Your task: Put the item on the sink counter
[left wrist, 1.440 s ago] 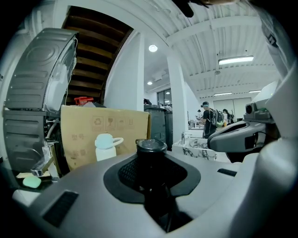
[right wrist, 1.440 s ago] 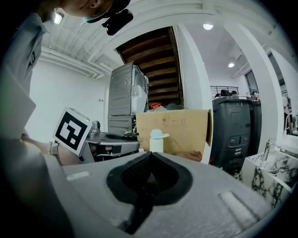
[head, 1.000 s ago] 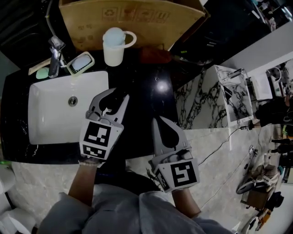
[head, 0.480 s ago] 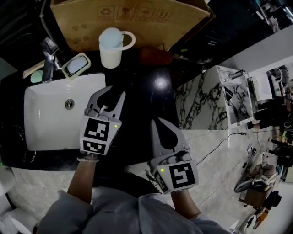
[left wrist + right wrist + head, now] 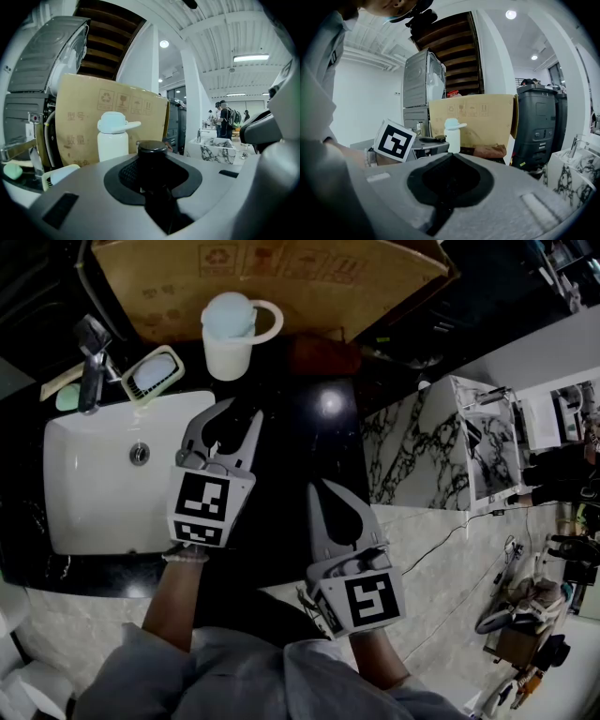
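A black sink counter [image 5: 305, 432] holds a white basin [image 5: 94, 488]. My left gripper [image 5: 236, 420] hovers over the counter just right of the basin, shut on a black round-capped item [image 5: 152, 151] that sits in the hollow between its jaws; in the head view the item [image 5: 234, 435] only shows as a dark shape. A white cup with a pale blue lid [image 5: 230, 334] stands beyond it. My right gripper [image 5: 328, 491] hangs at the counter's near edge with its jaws together and nothing in them [image 5: 449, 159].
A cardboard box [image 5: 272, 277] leans at the back of the counter. A faucet [image 5: 91, 357] and a soap dish [image 5: 155, 374] are behind the basin. A reddish-brown thing [image 5: 323, 354] lies right of the cup. A marble-patterned unit [image 5: 450, 442] stands to the right.
My left gripper has moved forward over the counter toward the white cup, still holding the black item. The right gripper has hardly shifted in the view.
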Demonstrator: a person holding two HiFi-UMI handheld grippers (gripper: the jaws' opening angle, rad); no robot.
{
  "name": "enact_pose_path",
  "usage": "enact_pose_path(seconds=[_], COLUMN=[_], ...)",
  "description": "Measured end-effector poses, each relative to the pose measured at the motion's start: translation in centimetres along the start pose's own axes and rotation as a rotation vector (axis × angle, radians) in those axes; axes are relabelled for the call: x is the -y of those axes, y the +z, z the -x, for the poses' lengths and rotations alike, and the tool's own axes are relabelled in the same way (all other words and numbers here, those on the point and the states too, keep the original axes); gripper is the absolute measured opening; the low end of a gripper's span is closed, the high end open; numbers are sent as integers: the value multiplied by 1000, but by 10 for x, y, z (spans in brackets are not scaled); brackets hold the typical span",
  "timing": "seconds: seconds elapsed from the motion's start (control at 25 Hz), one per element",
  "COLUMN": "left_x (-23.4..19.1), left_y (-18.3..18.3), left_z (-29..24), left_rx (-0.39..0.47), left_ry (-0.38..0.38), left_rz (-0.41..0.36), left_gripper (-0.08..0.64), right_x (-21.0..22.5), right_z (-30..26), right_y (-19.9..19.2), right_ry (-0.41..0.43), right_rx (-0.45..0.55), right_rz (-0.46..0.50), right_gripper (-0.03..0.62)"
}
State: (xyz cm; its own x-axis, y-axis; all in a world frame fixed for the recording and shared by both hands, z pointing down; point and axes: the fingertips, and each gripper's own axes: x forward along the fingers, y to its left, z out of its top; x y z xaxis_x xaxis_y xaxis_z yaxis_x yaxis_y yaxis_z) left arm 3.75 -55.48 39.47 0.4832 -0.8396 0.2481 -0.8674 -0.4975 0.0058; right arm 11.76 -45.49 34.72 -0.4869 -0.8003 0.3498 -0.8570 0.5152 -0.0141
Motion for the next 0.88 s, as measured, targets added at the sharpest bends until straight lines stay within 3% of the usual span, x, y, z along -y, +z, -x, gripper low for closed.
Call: enact_pose_path(seconds=[0.44, 0.64, 0.88], left_x=[0, 1, 8], left_y=[1, 4, 3], left_z=[-4, 3, 24], left_rx=[40, 46, 51], left_ry=[-40, -50, -49], left_rz=[-56, -59, -57], left_gripper=[97, 159, 176], right_x=[-6, -11, -22], right_z=[-2, 6, 20], right_y=[-3, -5, -8], right_ry=[9, 13, 26], right_rx=[-7, 0, 13], right_rz=[3, 7, 13], right_gripper=[-3, -3, -3])
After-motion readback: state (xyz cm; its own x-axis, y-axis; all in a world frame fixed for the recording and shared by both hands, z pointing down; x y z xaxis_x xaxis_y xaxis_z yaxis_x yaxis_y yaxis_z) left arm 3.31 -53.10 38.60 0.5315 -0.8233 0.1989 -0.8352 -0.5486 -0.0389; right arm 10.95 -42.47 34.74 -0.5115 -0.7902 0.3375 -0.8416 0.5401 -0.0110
